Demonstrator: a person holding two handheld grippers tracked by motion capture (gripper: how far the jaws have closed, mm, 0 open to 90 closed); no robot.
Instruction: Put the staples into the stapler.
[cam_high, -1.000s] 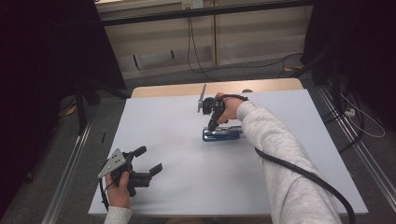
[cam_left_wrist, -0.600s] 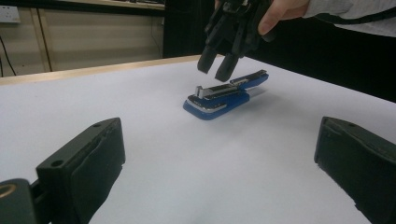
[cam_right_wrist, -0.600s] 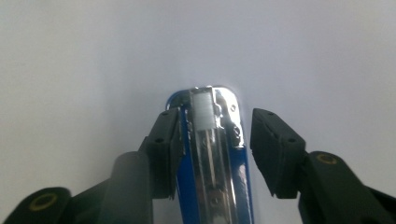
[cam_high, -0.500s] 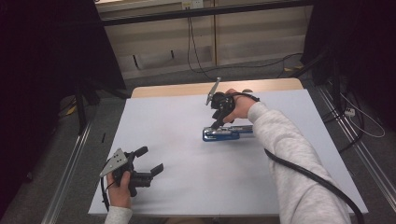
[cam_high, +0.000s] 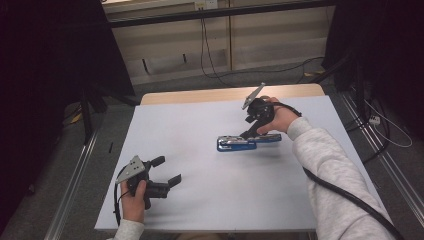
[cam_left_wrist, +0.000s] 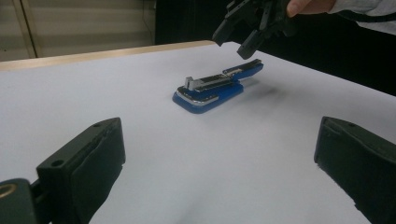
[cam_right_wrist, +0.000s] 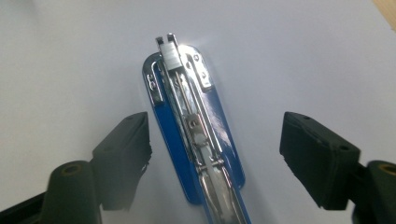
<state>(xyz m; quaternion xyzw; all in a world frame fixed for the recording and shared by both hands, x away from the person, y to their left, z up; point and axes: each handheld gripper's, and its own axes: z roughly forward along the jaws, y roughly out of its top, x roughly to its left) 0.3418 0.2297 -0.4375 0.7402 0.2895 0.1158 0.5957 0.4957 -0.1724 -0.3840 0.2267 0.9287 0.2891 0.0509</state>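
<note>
A blue stapler (cam_high: 247, 142) with its metal staple channel exposed lies flat near the middle of the white table (cam_high: 200, 125). My right gripper (cam_high: 250, 131) hovers just above the stapler's right end, open, its jaws either side of the blue body (cam_right_wrist: 196, 140) without touching it. My left gripper (cam_high: 167, 172) is held low at the near left of the table, open and empty, pointed toward the stapler (cam_left_wrist: 215, 86). In the left gripper view the right gripper (cam_left_wrist: 243, 35) hangs above the stapler's far end.
The white table top has a wooden strip (cam_high: 200, 95) along its far edge. Metal rails (cam_high: 75, 185) run along both sides of the table. A black cable (cam_high: 350, 197) trails from the right gripper along the person's grey sleeve.
The right gripper has moved right and lifted slightly along the stapler toward its right end. The left gripper has stayed still.
</note>
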